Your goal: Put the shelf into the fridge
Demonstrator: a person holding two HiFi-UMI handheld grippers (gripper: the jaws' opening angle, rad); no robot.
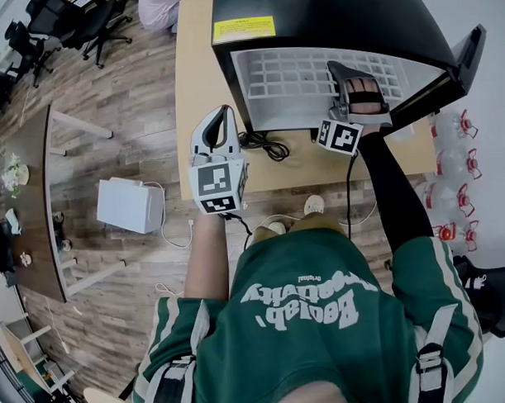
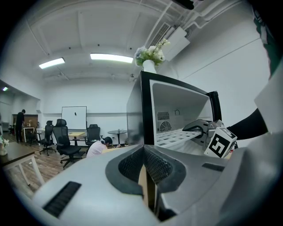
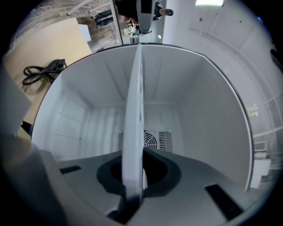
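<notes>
The white grid shelf [image 1: 302,75] is inside the open fridge [image 1: 329,20] on the desk [image 1: 197,83], pinched by its front edge in the right tool [image 1: 347,76]. Only the right gripper view shows the fan grille [image 3: 150,140] on the back wall. The left tool [image 1: 220,123] is pressed together with nothing in it, beside the fridge, near a black cable [image 1: 263,144].

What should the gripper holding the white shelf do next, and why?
Probably ease the shelf a little deeper into the fridge. The right gripper is shut on the shelf's near edge, which in the head view sits right at the fridge's opening.
</notes>
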